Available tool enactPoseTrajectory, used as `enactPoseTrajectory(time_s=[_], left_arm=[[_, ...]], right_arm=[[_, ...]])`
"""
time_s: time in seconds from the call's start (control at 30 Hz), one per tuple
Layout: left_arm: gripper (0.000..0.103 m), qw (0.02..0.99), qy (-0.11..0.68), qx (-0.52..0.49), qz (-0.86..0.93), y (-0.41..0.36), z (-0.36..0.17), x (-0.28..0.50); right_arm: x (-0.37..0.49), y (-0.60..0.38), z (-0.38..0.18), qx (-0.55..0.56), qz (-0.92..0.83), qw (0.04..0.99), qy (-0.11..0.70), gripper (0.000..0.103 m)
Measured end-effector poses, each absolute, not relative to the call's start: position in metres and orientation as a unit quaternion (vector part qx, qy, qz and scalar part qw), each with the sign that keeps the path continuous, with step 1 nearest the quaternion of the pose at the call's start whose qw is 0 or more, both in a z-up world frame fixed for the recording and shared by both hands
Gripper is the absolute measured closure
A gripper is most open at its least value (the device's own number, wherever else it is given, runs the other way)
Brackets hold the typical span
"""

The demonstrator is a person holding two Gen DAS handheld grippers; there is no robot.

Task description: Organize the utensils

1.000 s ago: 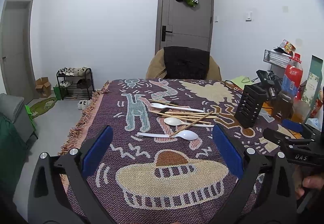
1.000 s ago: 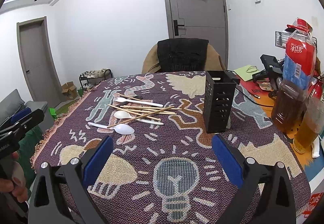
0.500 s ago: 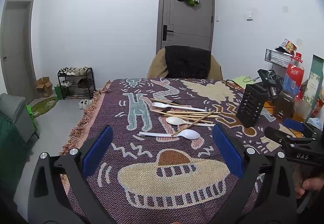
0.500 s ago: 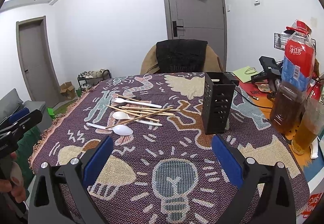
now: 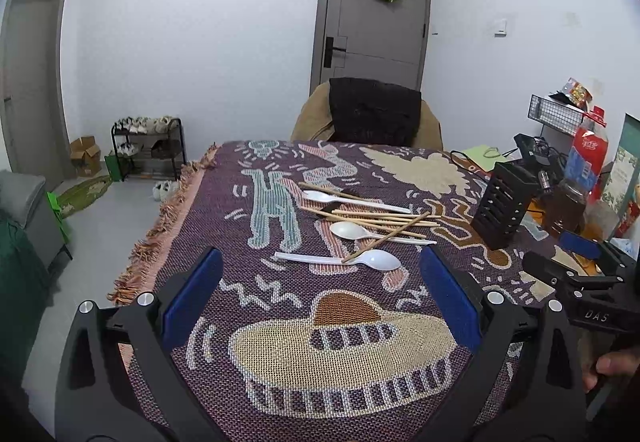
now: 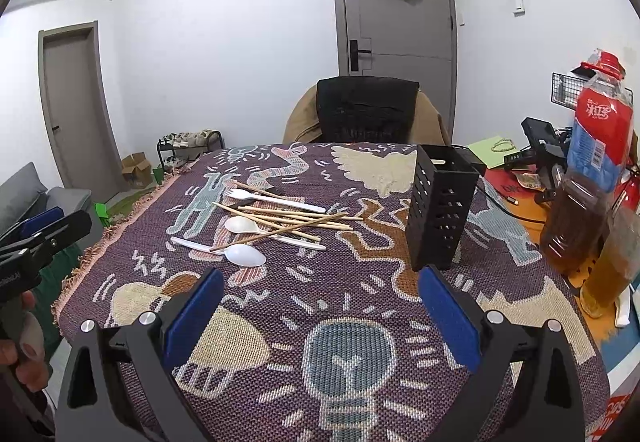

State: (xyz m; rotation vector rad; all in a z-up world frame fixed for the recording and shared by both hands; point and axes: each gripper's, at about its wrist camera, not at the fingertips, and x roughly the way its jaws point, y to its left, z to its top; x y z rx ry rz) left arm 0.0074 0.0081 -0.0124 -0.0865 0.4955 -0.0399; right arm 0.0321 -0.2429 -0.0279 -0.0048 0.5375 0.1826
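Observation:
A pile of utensils lies mid-table on the patterned cloth: two white plastic spoons (image 5: 376, 259) (image 6: 244, 254), a white fork (image 5: 344, 198) (image 6: 272, 198) and several wooden chopsticks (image 5: 384, 220) (image 6: 296, 220). A black slotted utensil holder (image 5: 502, 208) (image 6: 440, 206) stands upright to their right and looks empty. My left gripper (image 5: 320, 294) is open and empty, above the near table edge, short of the nearest spoon. My right gripper (image 6: 320, 306) is open and empty, near the front edge, with the holder just beyond its right finger.
Drink bottles (image 6: 592, 162) and a glass of yellow drink (image 6: 612, 270) stand at the right edge beside cables and a wire rack (image 5: 556, 110). A chair with a black jacket (image 6: 366, 110) stands at the far side. The cloth's fringe (image 5: 160, 234) marks the left edge.
Both grippers have edged slightly forward over the table; the utensils and holder sit a little nearer in view. Nothing was picked up and the jaws stay open.

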Motion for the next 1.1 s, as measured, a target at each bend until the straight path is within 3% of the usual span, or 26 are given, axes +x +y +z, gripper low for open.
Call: enactPoseTrajectory(time_s=[0.43,0.73,0.9,1.1], left_arm=[[0.006,0.944,0.303,-0.123,-0.03,0.037,-0.034,0.058],[0.044,0.9,0.371,-0.225,-0.042,0.066,-0.063,0.104],[0.054,0.873,0.404,-0.272,-0.042,0.076,-0.077,0.122],[0.055,0.838,0.437,-0.324,-0.035,0.084,-0.095,0.143]], right_arm=[[0.079,-0.215,-0.038,-0.065,0.135,0.949,0.277,0.008],[0.116,-0.208,-0.045,-0.076,0.18,0.93,0.313,0.016],[0.13,-0.204,-0.048,-0.092,0.199,0.921,0.323,0.019],[0.152,-0.202,-0.055,-0.096,0.23,0.901,0.355,0.03]])
